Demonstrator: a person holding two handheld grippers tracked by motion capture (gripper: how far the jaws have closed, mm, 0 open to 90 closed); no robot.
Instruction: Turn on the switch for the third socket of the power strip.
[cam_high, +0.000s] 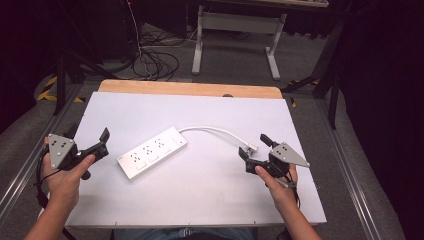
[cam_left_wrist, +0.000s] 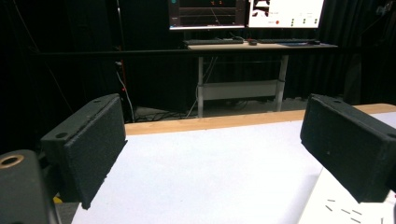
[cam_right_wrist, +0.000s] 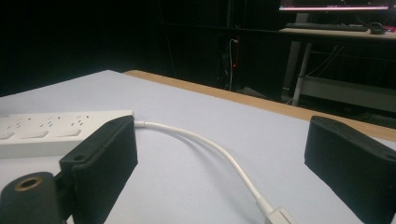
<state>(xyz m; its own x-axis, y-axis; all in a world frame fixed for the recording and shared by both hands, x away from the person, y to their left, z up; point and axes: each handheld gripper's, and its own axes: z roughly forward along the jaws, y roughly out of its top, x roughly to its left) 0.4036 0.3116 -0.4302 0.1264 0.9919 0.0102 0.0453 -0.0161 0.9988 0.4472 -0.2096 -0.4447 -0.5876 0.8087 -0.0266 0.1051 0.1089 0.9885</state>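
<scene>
1. Table (cam_high: 200, 200): white sheet over a wooden top, wood edge showing at the far side.

2. Power strip (cam_high: 152, 152): white, 1 piece, flat on the table left of centre. Long axis diagonal, near-left to far-right. Near end lies just beside the left gripper; far end carries the cord.

3. Cord (cam_high: 212, 129): white, arcs from the strip's far end rightward to the plug.

4. Left gripper (cam_high: 102, 142): jaws spread, nothing between them, aimed toward the strip's near end, apart from it.

5. Right gripper (cam_high: 252, 150): jaws spread, empty; in its own view the cord (cam_right_wrist: 210, 149) runs between them.

6. Plug (cam_high: 251, 148): on the table at the right gripper's tips, contact unclear. Judgement: right hand nearer the plug, left nearer the strip.
</scene>
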